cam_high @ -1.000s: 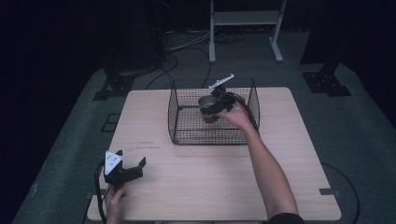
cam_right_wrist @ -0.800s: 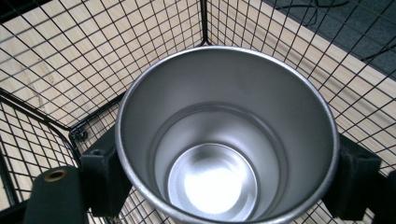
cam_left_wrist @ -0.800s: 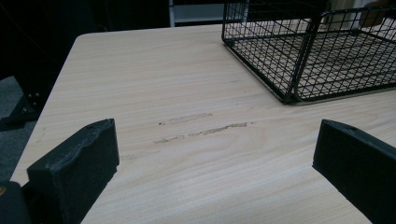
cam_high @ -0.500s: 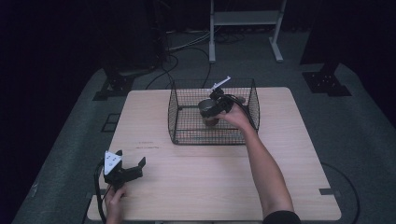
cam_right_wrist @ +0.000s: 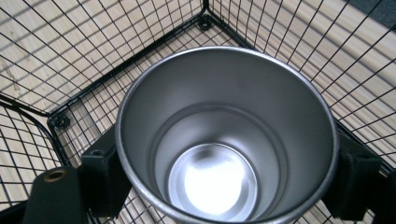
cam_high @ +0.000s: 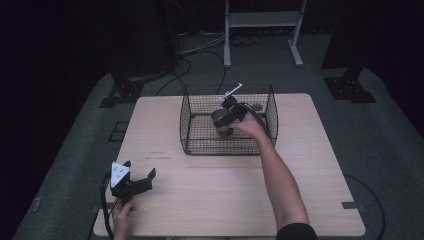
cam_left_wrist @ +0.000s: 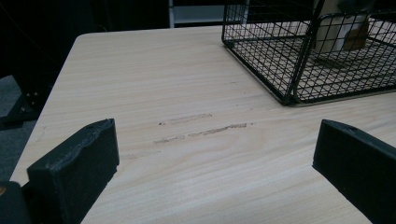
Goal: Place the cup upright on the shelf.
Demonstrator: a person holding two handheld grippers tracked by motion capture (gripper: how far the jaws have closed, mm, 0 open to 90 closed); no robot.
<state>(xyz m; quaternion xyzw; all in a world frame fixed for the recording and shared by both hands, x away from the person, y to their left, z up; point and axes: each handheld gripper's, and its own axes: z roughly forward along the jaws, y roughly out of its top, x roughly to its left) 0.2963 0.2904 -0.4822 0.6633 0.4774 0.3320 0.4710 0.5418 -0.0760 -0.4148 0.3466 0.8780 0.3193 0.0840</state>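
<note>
A steel cup (cam_right_wrist: 226,140), clamped between the jaws of the right tool (cam_high: 226,116), hangs inside the wire basket (cam_high: 200,145) at the frame's upper centre, not yet set down or lifted clear, while the left tool (cam_high: 131,181) rests agape at lower left on the surface (cam_high: 200,190).

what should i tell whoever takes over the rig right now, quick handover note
Right gripper: shut on the metal cup, one jaw on each side of it, holding it upright and empty inside the wire basket, toward the back.
Left gripper: open, holding nothing, at the near left of the table, apart from the basket.
Done: the cup is gripped. I cannot tell whether it rests on the basket floor or hangs just above it.
Left: probably either set it down and release, or lift it out over the rim; mind the wire walls.
</note>
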